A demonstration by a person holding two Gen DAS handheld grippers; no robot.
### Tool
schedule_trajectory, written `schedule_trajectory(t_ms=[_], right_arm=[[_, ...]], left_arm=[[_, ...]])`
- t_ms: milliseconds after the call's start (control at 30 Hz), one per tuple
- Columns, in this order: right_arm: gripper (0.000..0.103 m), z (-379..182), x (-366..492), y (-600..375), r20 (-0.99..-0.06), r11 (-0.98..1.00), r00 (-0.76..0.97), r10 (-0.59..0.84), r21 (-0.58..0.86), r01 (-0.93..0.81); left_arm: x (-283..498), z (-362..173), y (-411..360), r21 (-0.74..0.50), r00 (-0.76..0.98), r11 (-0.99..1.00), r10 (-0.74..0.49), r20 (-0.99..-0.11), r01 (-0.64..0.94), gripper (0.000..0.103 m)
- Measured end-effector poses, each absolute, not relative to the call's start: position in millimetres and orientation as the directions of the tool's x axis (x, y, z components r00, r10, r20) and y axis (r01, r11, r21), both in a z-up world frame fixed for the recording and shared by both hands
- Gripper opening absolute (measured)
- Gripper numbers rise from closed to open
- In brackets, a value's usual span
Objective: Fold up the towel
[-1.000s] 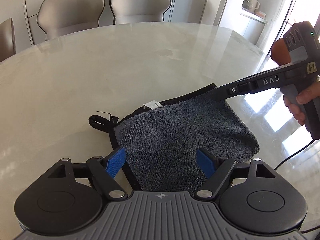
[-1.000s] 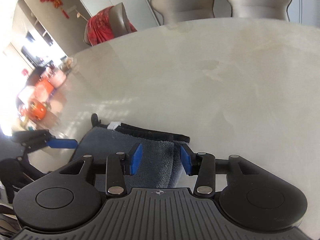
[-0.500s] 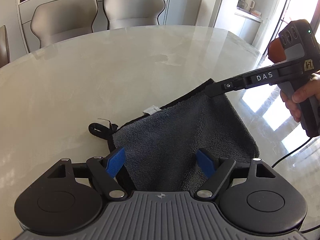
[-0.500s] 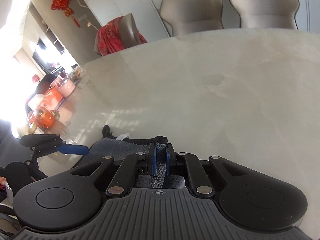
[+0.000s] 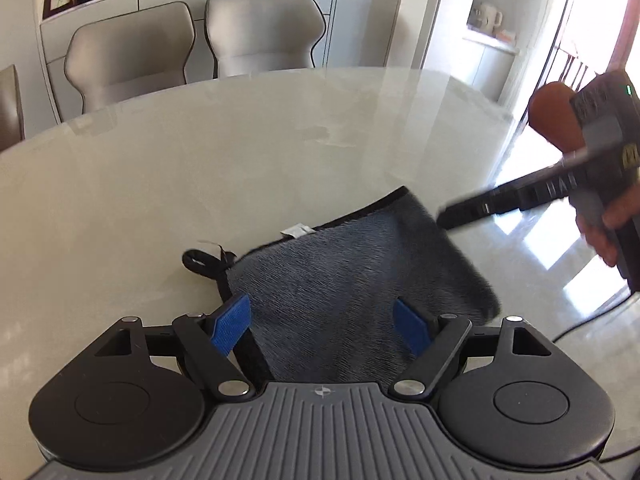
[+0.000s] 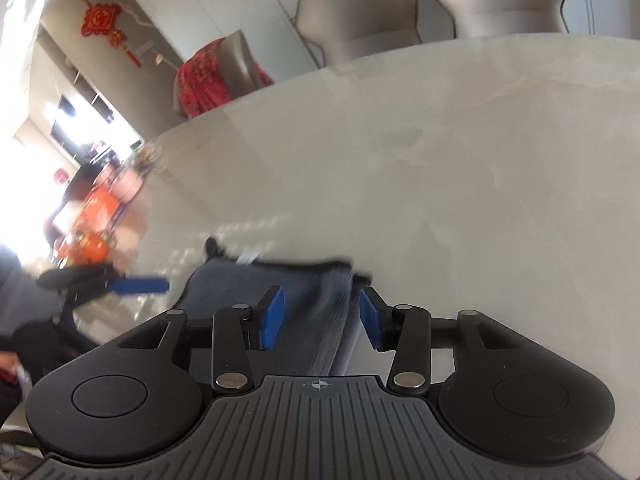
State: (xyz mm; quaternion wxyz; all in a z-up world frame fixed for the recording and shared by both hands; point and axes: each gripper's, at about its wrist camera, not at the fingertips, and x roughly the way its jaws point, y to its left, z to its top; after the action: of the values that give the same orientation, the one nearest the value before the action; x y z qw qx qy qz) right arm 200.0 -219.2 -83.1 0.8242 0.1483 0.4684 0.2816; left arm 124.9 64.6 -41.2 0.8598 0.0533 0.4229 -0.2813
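Note:
A dark grey towel (image 5: 352, 272) with a black hem, a white tag (image 5: 297, 230) and a hanging loop (image 5: 200, 262) lies folded on the pale stone table (image 5: 180, 168). My left gripper (image 5: 322, 326) stands open over the towel's near edge, its pads apart from the cloth. The right gripper (image 5: 448, 218) hangs just off the towel's far right corner. In the right wrist view its jaws (image 6: 320, 316) are opening, with the towel (image 6: 304, 296) edge loose between the blue pads, not pressed. The left gripper's blue finger (image 6: 140, 285) shows at the left.
Two grey chairs (image 5: 128, 60) (image 5: 264, 28) stand behind the table's far edge. A chair draped in red cloth (image 6: 208, 76) is at the far left. A hand (image 5: 608, 232) holds the right gripper, and a black cable (image 5: 592, 320) trails near the table's right edge.
The right gripper was shut on the towel's far right corner half a second ago; it has opened and drawn off to the right, and the corner has dropped flat. The left gripper stays open.

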Motion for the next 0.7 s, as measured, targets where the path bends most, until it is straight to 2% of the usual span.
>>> schedule_trajectory(t_ms=[133, 267, 367, 433, 600, 700], right_arm=[[0.043, -93.4, 172.2, -215.9, -0.715, 0.792, 0.344, 0.609, 0.522, -0.316], [0.043, -100.3, 155.8, -213.3, -0.701, 0.767, 0.314, 0.64, 0.56, -0.314], [0.028, -97.8, 151.8, -211.9, -0.72, 0.774, 0.298, 0.627, 0.535, -0.338], [0.017, -95.2, 151.5, -212.6, -0.769, 0.802, 0.275, 0.577, 0.469, -0.371], [0.019, -81.2, 150.5, -220.0, -0.777, 0.825, 0.321, 0.542, 0.42, -0.378], [0.021, -67.7, 154.6, -222.1, -0.734, 0.817, 0.377, 0.565, 0.434, -0.38]], left_arm=[[108.3, -53.6, 56.3, -0.116, 0.446, 0.817, -0.42, -0.79, 0.565, 0.082], [100.1, -66.7, 51.8, -0.093, 0.415, 0.812, -0.389, -0.822, 0.577, 0.082], [98.7, -68.0, 47.9, -0.052, 0.42, 0.804, -0.363, -0.832, 0.593, 0.082], [100.7, -67.1, 48.7, -0.059, 0.419, 0.808, -0.364, -0.832, 0.586, 0.082], [104.6, -49.3, 56.0, -0.098, 0.453, 0.823, -0.402, -0.796, 0.559, 0.082], [108.8, -36.6, 52.8, -0.144, 0.47, 0.811, -0.463, -0.751, 0.567, 0.082]])
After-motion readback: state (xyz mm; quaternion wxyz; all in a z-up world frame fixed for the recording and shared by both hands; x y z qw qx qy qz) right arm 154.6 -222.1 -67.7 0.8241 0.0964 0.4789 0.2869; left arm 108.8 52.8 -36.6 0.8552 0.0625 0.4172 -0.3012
